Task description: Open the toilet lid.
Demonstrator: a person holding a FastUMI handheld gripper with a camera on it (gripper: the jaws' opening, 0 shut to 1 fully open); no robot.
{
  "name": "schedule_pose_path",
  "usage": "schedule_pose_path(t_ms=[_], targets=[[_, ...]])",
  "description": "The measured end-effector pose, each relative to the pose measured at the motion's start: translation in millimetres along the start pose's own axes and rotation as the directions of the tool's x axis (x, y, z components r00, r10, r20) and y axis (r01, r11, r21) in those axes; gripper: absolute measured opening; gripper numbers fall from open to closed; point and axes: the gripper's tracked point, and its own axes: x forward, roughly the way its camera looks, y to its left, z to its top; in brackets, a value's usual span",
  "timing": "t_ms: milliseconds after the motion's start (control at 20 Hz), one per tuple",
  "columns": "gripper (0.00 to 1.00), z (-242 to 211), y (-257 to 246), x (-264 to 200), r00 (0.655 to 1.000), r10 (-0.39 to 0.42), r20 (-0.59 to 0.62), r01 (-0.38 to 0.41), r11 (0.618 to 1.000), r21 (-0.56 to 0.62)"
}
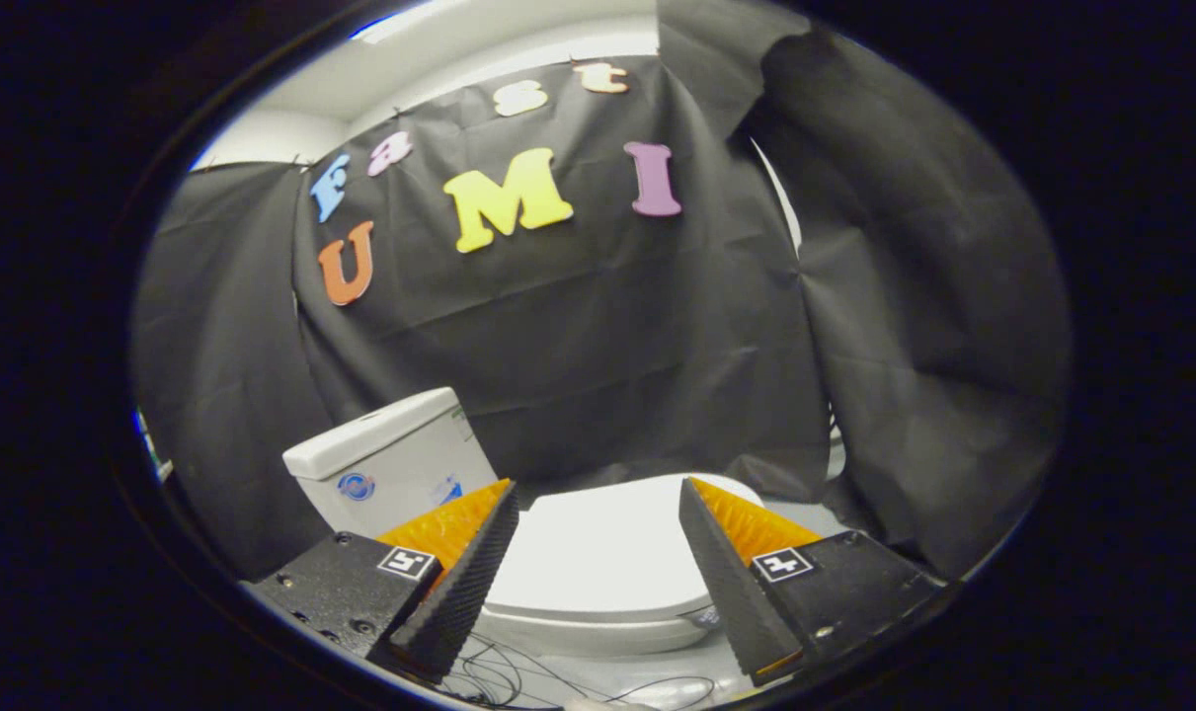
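A white toilet stands ahead of me against the black cloth wall. Its lid point(607, 548) lies flat and closed over the bowl, showing between my two fingers. The white tank point(390, 459) rises beyond the left finger. My gripper point(598, 484) is open, held above and in front of the lid, with nothing between its fingers. The fingertips point(698, 499) do not touch the lid. The front rim of the bowl point(598, 632) shows below the lid.
Black cloth walls point(607, 326) close in behind the toilet and on the right point(933, 346). Thin dark cables point(518, 676) lie on the light floor in front of the bowl.
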Motion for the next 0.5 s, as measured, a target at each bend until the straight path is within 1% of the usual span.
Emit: schedule_pose_path(t_ms=[150, 300, 400, 500], targets=[[1.00, -31.4, -38.5, 21.8, 0.997, -0.027, -0.072, 0.036, 0.991, 0.127], [1.00, -62.7, -70.6, 39.4, 0.990, -0.046, -0.132, 0.077, 0.967, 0.241], [1.00, -87.6, -89.4, 49.5, 0.981, -0.055, -0.185, 0.114, 0.940, 0.323], [1.00, -111.6, -104.3, 57.9, 0.970, -0.059, -0.236, 0.155, 0.899, 0.410]])
